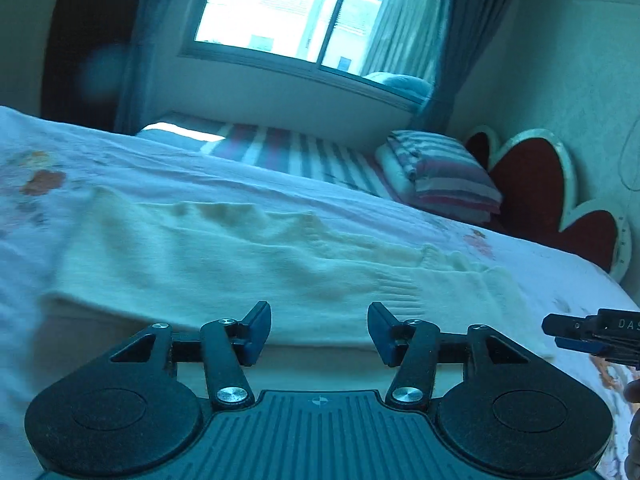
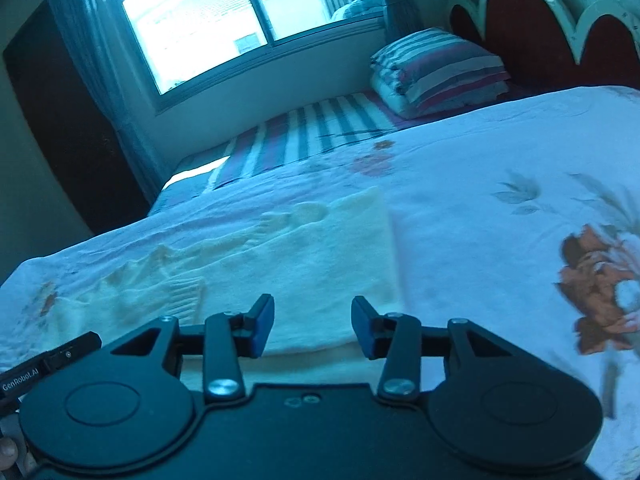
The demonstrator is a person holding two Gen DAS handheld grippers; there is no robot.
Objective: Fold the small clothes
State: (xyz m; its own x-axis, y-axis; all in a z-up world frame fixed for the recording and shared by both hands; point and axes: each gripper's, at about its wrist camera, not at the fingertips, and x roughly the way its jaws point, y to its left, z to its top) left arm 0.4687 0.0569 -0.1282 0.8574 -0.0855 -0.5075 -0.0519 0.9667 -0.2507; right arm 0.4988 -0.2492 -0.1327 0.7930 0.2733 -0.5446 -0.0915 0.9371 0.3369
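A cream knitted garment [image 1: 240, 264] lies spread flat on the floral bed cover [image 1: 120, 160], with a ribbed cuff toward its right end. It also shows in the right wrist view [image 2: 320, 264]. My left gripper [image 1: 319, 330] is open and empty, just above the garment's near edge. My right gripper [image 2: 312, 326] is open and empty, at the near edge of the same garment. The right gripper's tip [image 1: 592, 332] shows at the right edge of the left wrist view, and the left gripper's body [image 2: 48, 364] at the lower left of the right wrist view.
A folded striped quilt [image 1: 444, 172] sits by the red scalloped headboard [image 1: 540, 184]. A striped sheet [image 2: 312, 132] covers the far side of the bed under the window [image 1: 304, 12]. Floral bed cover [image 2: 520, 220] stretches to the right of the garment.
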